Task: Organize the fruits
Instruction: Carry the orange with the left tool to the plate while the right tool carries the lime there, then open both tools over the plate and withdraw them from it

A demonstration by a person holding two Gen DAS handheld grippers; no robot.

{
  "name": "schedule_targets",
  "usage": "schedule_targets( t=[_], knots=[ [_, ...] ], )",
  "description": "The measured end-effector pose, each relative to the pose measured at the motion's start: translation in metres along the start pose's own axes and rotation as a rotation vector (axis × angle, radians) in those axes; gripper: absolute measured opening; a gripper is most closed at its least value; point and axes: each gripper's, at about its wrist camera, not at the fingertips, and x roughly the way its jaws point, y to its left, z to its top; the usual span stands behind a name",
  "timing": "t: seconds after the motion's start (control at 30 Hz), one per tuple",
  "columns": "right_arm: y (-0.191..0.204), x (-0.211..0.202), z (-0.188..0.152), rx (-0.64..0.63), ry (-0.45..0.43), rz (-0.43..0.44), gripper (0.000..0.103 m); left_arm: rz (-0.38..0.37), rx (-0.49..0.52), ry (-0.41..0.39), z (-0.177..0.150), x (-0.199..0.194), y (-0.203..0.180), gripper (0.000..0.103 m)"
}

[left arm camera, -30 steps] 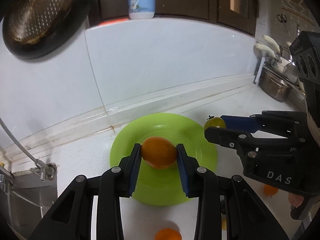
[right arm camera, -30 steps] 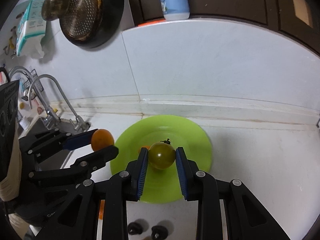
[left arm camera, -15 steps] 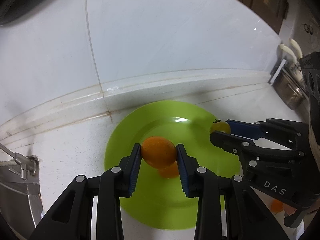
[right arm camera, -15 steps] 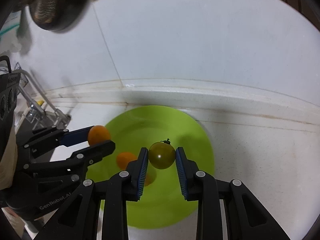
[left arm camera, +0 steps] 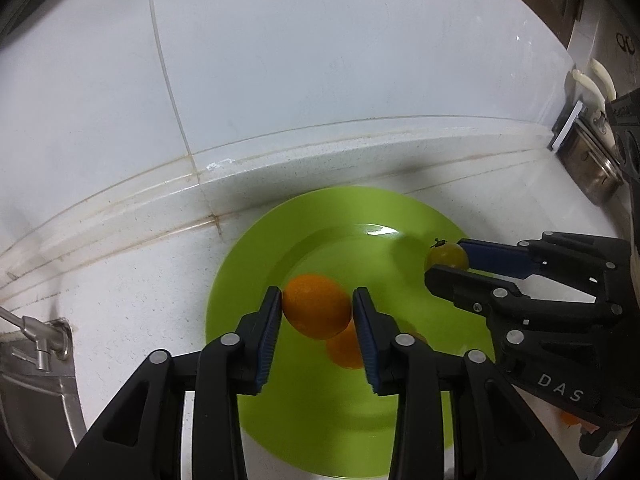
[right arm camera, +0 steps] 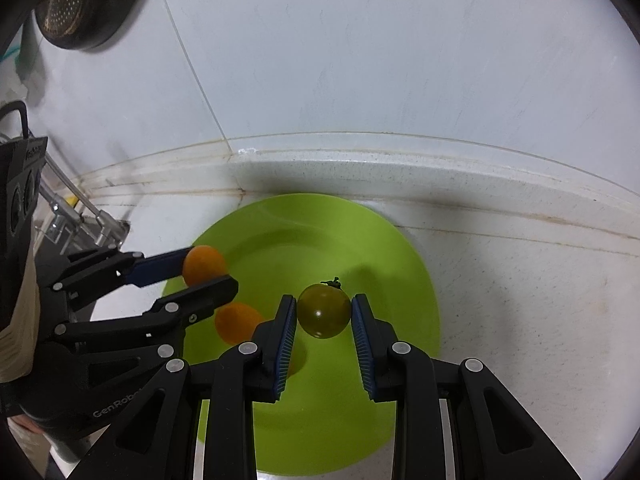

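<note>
My left gripper (left arm camera: 316, 312) is clamped across the middle of an orange (left arm camera: 316, 306), pebbly-skinned and firm, at frame center over the glossy green plate (left arm camera: 256, 248). My right gripper (right arm camera: 323, 312) pinches a smooth green tomato (right arm camera: 323, 310); I judge it light, slippery and easily bruised. Another orange fruit (right arm camera: 234, 322) lies on the plate.

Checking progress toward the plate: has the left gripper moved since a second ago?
Yes. The left gripper, shut on the orange, has moved forward and down over the green plate, closer to the fixed wall ledge.
</note>
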Motion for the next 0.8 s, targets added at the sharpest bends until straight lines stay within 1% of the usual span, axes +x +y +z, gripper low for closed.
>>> schedule_targets(
  t=[0.03, 0.1, 0.13, 0.17, 0.23, 0.3, 0.4, 0.5, 0.57, 0.67, 0.73, 0.8],
  knots=[
    [0.0, -0.001, 0.0, -0.001, -0.003, -0.002, 0.03, 0.003, 0.0, -0.004, 0.001, -0.002, 0.0, 0.046],
    [0.001, -0.001, 0.0, -0.002, 0.001, -0.011, 0.031, 0.011, 0.002, -0.01, 0.002, -0.005, 0.0, 0.047],
    [0.002, -0.002, -0.001, -0.004, 0.003, -0.017, 0.036, 0.018, 0.003, -0.012, 0.002, -0.007, 0.001, 0.048],
    [0.002, -0.003, -0.001, -0.005, 0.0, -0.024, 0.037, 0.025, -0.001, -0.014, 0.002, -0.011, 0.002, 0.048],
    [0.003, -0.007, -0.003, -0.004, -0.003, -0.042, 0.038, 0.027, -0.008, -0.017, 0.003, -0.016, 0.003, 0.049],
    [0.005, -0.012, -0.004, -0.003, -0.013, -0.038, 0.038, 0.039, -0.008, -0.028, 0.003, -0.024, 0.003, 0.051],
    [0.007, -0.022, -0.005, -0.004, -0.036, -0.049, 0.038, 0.05, -0.009, -0.047, 0.002, -0.04, -0.002, 0.058],
    [0.01, -0.037, -0.008, -0.006, -0.061, -0.049, 0.044, 0.044, -0.016, -0.06, -0.001, -0.056, -0.005, 0.061],
    [0.013, -0.048, -0.01, -0.012, -0.08, -0.051, 0.044, 0.022, -0.034, -0.07, -0.004, -0.068, -0.006, 0.066],
    [0.017, -0.065, -0.014, -0.011, -0.108, -0.054, 0.047, -0.004, -0.054, -0.092, -0.009, -0.086, -0.008, 0.067],
    [0.018, -0.078, -0.018, -0.003, -0.128, -0.056, 0.052, 0.011, -0.044, -0.115, -0.014, -0.097, -0.012, 0.071],
    [0.02, -0.092, -0.024, -0.002, -0.154, -0.058, 0.052, 0.026, -0.021, -0.139, -0.022, -0.11, -0.018, 0.072]
  ],
)
